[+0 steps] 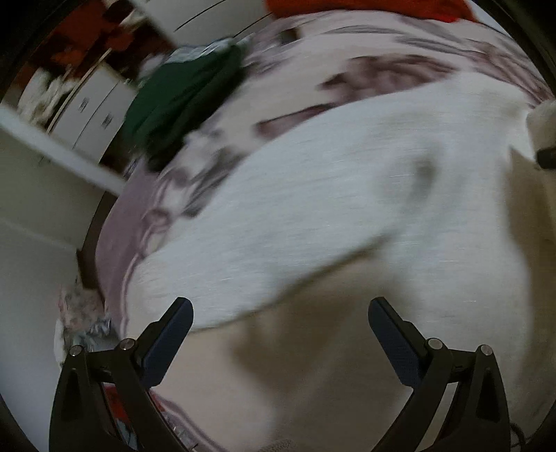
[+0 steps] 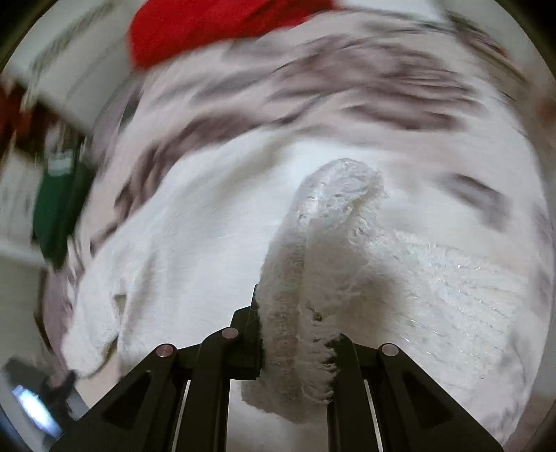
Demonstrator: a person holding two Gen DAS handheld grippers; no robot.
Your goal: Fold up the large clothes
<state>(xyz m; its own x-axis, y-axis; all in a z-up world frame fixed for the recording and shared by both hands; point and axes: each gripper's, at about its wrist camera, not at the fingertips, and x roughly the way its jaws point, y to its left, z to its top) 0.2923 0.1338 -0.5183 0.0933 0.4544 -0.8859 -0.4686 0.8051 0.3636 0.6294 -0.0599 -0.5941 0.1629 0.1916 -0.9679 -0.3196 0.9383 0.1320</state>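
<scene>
A large white knitted garment point(image 1: 312, 215) lies spread on a bed with a pink and brown patterned cover point(image 1: 382, 73). My left gripper point(image 1: 279, 313) is open, its jaws wide apart just above a raised fold of the garment, holding nothing. My right gripper point(image 2: 295, 313) is shut on a bunched edge of the white garment point(image 2: 312, 250), which stands up between its jaws. The right gripper's tip shows at the right edge of the left wrist view point(image 1: 547, 158). Both views are blurred by motion.
A dark green garment point(image 1: 180, 101) lies at the bed's far left, also in the right wrist view point(image 2: 55, 208). A red garment point(image 2: 208, 27) lies at the far side. White drawers point(image 1: 93, 114) and a wall stand left of the bed.
</scene>
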